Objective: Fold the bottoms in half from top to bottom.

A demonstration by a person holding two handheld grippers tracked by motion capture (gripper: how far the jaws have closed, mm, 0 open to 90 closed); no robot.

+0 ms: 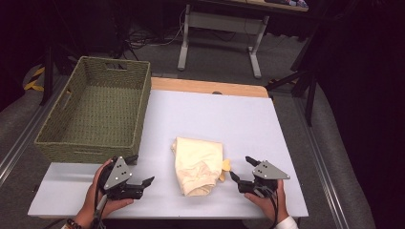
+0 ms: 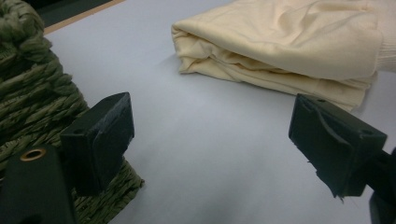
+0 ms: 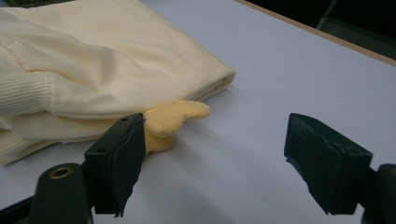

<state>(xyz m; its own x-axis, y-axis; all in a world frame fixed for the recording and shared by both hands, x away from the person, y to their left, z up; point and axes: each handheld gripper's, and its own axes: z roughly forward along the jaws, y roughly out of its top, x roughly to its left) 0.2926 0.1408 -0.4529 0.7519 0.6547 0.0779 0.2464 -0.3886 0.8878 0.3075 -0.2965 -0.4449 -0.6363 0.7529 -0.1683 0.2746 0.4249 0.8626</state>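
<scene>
Both tools, left tool (image 1: pixel 141 170) and right tool (image 1: pixel 241 169), gape wide, holding nothing, flanking the folded cream garment (image 1: pixel 198 163). You look poised for pickup. Next: close in, pinch both edges, carry toward the woven basket (image 1: pixel 98 145).

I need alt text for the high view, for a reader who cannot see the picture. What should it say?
A folded cream garment lies on a pale table, between the left gripper and the right gripper, both held open by a person's hands. A yellow piece sticks out at the garment's right edge. An empty green woven basket stands at the table's far left.
</scene>
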